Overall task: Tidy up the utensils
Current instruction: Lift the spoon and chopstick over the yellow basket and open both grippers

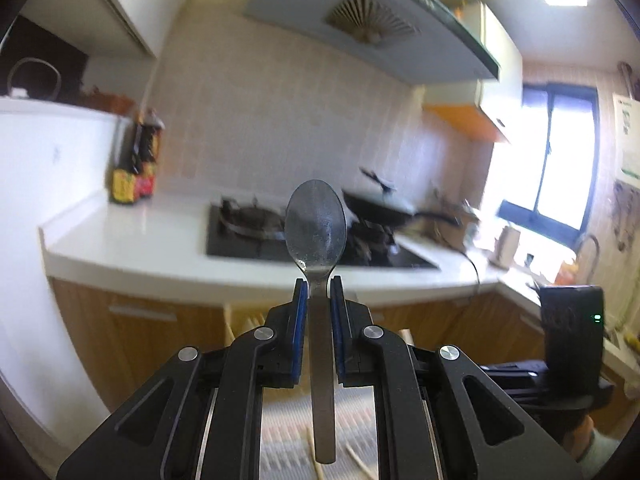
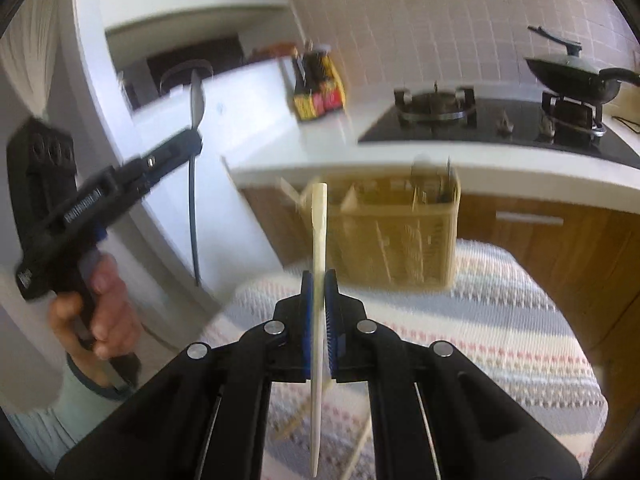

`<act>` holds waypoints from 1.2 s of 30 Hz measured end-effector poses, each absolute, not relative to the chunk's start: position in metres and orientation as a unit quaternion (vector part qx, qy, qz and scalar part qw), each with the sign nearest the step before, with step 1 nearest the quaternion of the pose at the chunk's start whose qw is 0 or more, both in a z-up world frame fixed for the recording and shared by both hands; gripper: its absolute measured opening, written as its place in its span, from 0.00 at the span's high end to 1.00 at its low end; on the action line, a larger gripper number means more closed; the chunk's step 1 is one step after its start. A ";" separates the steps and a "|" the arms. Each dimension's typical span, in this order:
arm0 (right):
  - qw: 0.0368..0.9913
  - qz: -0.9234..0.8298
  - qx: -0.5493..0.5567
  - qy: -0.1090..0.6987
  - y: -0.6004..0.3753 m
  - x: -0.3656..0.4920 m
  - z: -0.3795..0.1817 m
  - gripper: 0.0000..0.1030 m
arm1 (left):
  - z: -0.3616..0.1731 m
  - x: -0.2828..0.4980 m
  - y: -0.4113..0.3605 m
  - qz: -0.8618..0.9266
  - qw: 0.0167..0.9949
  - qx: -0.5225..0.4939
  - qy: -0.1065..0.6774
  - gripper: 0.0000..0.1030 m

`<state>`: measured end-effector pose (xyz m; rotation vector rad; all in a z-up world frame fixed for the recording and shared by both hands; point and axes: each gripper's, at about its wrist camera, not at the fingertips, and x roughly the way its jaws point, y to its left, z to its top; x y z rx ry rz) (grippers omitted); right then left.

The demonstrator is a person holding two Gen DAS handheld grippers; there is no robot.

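My left gripper (image 1: 319, 286) is shut on a metal spoon (image 1: 316, 226), gripped at the neck, bowl up, handle hanging down between the fingers. The same gripper (image 2: 192, 138) and spoon (image 2: 197, 100) show at the left of the right wrist view, held high. My right gripper (image 2: 319, 278) is shut on a pale wooden utensil (image 2: 319, 216), held upright. Behind it stands a beige slotted utensil basket (image 2: 396, 232) on a striped cloth (image 2: 500, 320), with some utensils standing in it. Loose chopsticks (image 2: 356, 452) lie on the cloth below the gripper.
A white counter (image 2: 440, 160) carries a black gas hob (image 2: 500, 120) and a dark wok (image 2: 576, 74) with a lid. Sauce bottles (image 2: 320, 88) stand at the counter's corner. Wooden cabinets (image 2: 560, 248) run below. The right gripper's body (image 1: 572, 336) is at the right.
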<state>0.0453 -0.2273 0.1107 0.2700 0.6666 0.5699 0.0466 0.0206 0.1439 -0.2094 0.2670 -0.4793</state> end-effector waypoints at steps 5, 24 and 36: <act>0.918 0.245 0.163 0.267 -0.238 0.084 0.135 0.96 | 0.153 0.075 0.025 -0.228 0.959 -0.139 0.098 0.91; 0.965 0.102 0.186 0.157 -0.251 0.209 0.131 0.96 | 0.123 0.180 0.026 -0.199 0.963 -0.162 0.079 0.91; 0.981 0.093 0.130 0.113 -0.227 0.192 0.101 0.96 | 0.090 0.191 0.026 -0.214 0.960 -0.159 0.086 0.90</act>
